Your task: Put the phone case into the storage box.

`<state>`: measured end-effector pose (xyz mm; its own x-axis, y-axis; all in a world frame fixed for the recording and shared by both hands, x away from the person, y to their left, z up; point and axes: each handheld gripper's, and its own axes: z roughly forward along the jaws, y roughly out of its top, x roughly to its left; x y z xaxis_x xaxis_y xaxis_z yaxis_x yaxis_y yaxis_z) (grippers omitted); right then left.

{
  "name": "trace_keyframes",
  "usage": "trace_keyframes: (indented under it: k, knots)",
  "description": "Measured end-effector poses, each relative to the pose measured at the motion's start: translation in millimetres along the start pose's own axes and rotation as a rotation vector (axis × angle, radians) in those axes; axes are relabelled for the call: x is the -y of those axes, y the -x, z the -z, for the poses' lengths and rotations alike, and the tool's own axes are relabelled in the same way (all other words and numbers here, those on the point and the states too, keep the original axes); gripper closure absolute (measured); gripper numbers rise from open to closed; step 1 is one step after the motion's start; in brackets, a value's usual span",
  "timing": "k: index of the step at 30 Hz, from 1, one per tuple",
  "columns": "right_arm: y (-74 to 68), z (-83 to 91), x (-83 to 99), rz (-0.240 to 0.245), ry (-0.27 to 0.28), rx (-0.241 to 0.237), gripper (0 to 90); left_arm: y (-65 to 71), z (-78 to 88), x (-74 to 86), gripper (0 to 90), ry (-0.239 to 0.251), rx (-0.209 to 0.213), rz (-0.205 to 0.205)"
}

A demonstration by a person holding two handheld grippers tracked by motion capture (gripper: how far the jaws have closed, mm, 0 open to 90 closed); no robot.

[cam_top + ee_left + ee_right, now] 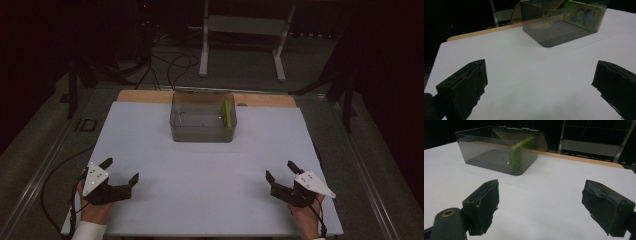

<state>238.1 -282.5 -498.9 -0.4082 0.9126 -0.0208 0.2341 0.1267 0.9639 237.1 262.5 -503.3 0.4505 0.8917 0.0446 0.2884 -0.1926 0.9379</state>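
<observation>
Two grippers sit nearest the high camera, one in each of the person's hands, both low on the white sheet (210,165) that covers the table. At the near left corner, the left gripper (121,171) has its jaws spread wide with nothing between them; the left gripper view shows the same, two black padded jaws far apart over bare white surface. Over at the near right, the right gripper (280,171) is likewise spread wide and empty, and its own view shows its two jaws well apart, their pads looking rough and frayed at the edges. Each gripper carries one grey three-cornered plate on top, and a cable trails back from each.

One clear smoky plastic box (203,117) stands at the far middle of the sheet, well apart from both grippers. Inside it, one flat yellow-green item (227,114) leans upright against the right-hand wall. In the left gripper view its broad face (582,14) shows a colourful round picture in blue and red tones; whether there is any writing on it I cannot tell, as it is too blurred through the plastic. No readable brand or label appears anywhere else.

Beyond the sheet, a strip of wooden tabletop (145,96) shows along the far edge, and one white metal stand (245,37) rises from the dark floor, with black cables (170,67) lying near it.
</observation>
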Motion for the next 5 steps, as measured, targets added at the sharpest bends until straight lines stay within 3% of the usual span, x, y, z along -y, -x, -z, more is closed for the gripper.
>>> trace_keyframes:
  k: [5]
  knots:
    - [-0.3,-0.2,0.9,0.005,0.002,-0.001,13.8,-0.1,-1.2,0.7,0.0,-0.01,-0.003,0.005]
